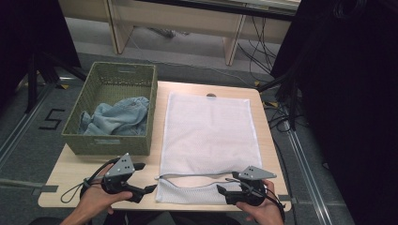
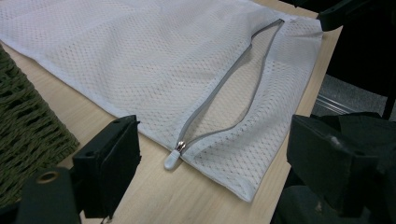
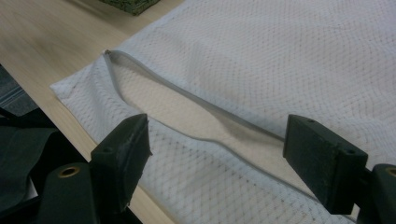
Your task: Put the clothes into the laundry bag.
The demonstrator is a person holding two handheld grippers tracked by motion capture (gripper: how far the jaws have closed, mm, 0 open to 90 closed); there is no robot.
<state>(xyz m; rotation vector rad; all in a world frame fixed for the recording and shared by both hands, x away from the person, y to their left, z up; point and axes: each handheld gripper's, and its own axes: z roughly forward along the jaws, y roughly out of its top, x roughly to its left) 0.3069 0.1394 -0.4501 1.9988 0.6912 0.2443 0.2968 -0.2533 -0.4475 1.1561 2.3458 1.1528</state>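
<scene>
mesh bag [image 1: 209,131], between open grippers

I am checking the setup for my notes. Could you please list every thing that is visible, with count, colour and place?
mesh laundry bag: one, white, flat on the table right of the basket, zipper open
zipper pull: one, white, at the bag's near left corner
basket: one, green woven, table's left side
denim garment: one, light blue, inside the basket
table: one, light wood
left gripper: one, black, open, near edge beside the bag
right gripper: one, black, open, over the bag's near edge
</scene>
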